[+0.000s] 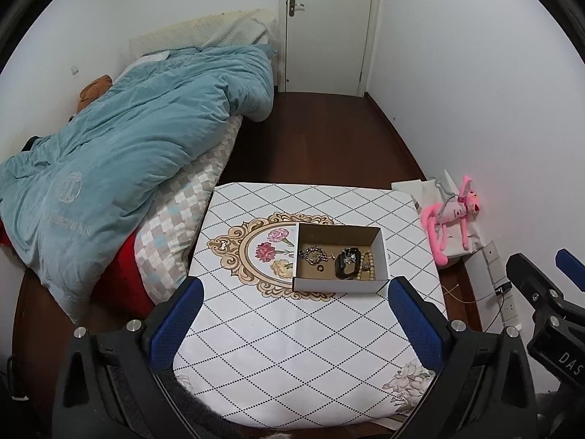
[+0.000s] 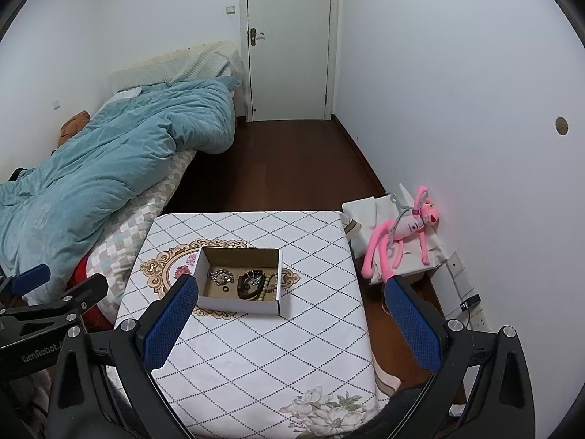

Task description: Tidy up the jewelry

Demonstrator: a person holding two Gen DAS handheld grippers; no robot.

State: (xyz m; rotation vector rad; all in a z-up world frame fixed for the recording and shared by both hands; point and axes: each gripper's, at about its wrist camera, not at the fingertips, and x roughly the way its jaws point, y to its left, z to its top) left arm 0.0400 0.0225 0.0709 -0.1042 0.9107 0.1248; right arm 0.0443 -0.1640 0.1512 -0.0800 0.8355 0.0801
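Both tongs, left (image 1: pixel 294 300) and right (image 2: pixel 289 301), gape empty above the bench (image 1: pixel 292 347); I'd descend straight into the box (image 1: pixel 340 285), pinching one piece at a time.

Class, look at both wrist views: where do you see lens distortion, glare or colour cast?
Left wrist view: fisheye bends the wall and door, and black vignette fills the corners. Right wrist view: same bowing; a reddish glow tints the wall beside the pink plush toy; the cardboard box stays sharp.

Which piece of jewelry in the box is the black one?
The black bracelet, lying right of centre in the cardboard box, between the silver chain bracelet and the cream bead string.
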